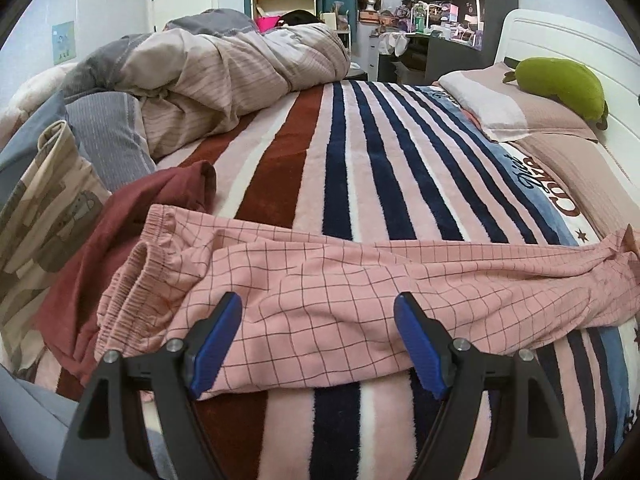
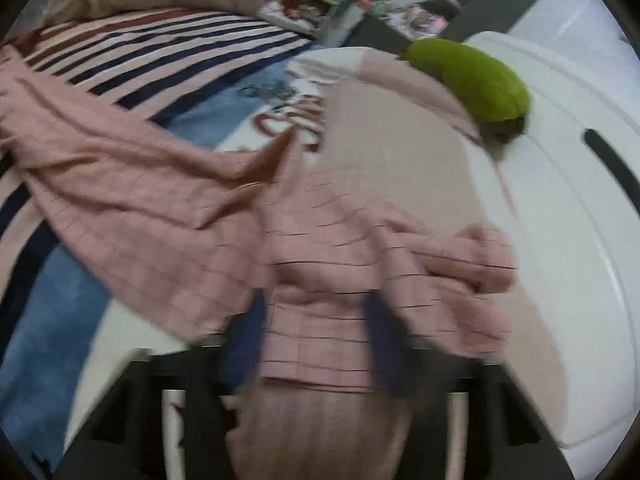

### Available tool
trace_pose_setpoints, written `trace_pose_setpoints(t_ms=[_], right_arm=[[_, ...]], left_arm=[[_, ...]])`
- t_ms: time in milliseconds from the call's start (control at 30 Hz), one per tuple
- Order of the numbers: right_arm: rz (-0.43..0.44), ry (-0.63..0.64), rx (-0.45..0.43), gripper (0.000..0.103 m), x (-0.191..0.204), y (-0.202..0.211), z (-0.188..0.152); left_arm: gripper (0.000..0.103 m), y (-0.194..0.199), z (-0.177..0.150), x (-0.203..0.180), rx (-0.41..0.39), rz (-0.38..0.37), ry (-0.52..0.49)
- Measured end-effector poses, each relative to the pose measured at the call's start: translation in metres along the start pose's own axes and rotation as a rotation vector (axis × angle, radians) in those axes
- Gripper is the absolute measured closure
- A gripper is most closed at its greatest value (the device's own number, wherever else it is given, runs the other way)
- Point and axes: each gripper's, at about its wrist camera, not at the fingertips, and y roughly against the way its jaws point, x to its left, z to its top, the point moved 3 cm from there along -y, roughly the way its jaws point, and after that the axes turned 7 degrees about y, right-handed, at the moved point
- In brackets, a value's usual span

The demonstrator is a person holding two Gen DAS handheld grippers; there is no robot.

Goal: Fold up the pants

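Pink checked pants (image 1: 340, 280) lie stretched across the striped blanket, with the elastic waistband (image 1: 132, 280) at the left and the legs running right. My left gripper (image 1: 318, 312) is open with its blue pads over the pants near the waist, holding nothing. In the blurred right wrist view the pants' leg ends (image 2: 320, 264) lie bunched near the pillow. My right gripper (image 2: 316, 316) is open, its jaws on either side of the leg fabric.
A dark red garment (image 1: 120, 232) lies under the waistband at left. A heaped duvet (image 1: 224, 72) lies at the back left. A pillow (image 1: 520, 112) with a green plush toy (image 1: 560, 84) lies against the white headboard (image 2: 580, 220).
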Motion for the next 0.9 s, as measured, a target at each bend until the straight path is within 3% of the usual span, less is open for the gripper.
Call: trace_pose_setpoints(t_ms=[33,267,367,700,767,833,900], right_arm=[[-0.010,-0.009,-0.001,0.101,-0.005,0.001,0.000],[-0.052,-0.092,-0.029,0.102,-0.058,0.010,0.015],[-0.024,-0.119,-0.023,0.102,-0.077,0.004,0.029],[0.024,-0.204,0.105,0.102,-0.130,-0.056,0.052],[0.008,-0.233,0.141,0.097,-0.138,-0.070,0.051],[-0.014,-0.252,0.175,0.070,-0.142,-0.080,0.048],[0.002,-0.311,0.172,0.057,-0.152,-0.083,0.044]], left_arm=[[0.028,0.001,0.001,0.001,-0.003,0.000,-0.001],[0.028,-0.002,0.006,0.003,-0.011,-0.001,0.007],[0.028,-0.007,0.008,0.001,-0.004,-0.003,-0.006],[0.028,-0.043,0.016,0.006,0.029,0.039,0.003],[0.028,-0.051,0.017,0.010,0.032,0.066,0.009],[0.028,-0.051,0.020,0.015,0.027,0.088,0.019],[0.028,-0.043,0.022,0.021,0.013,0.087,0.036]])
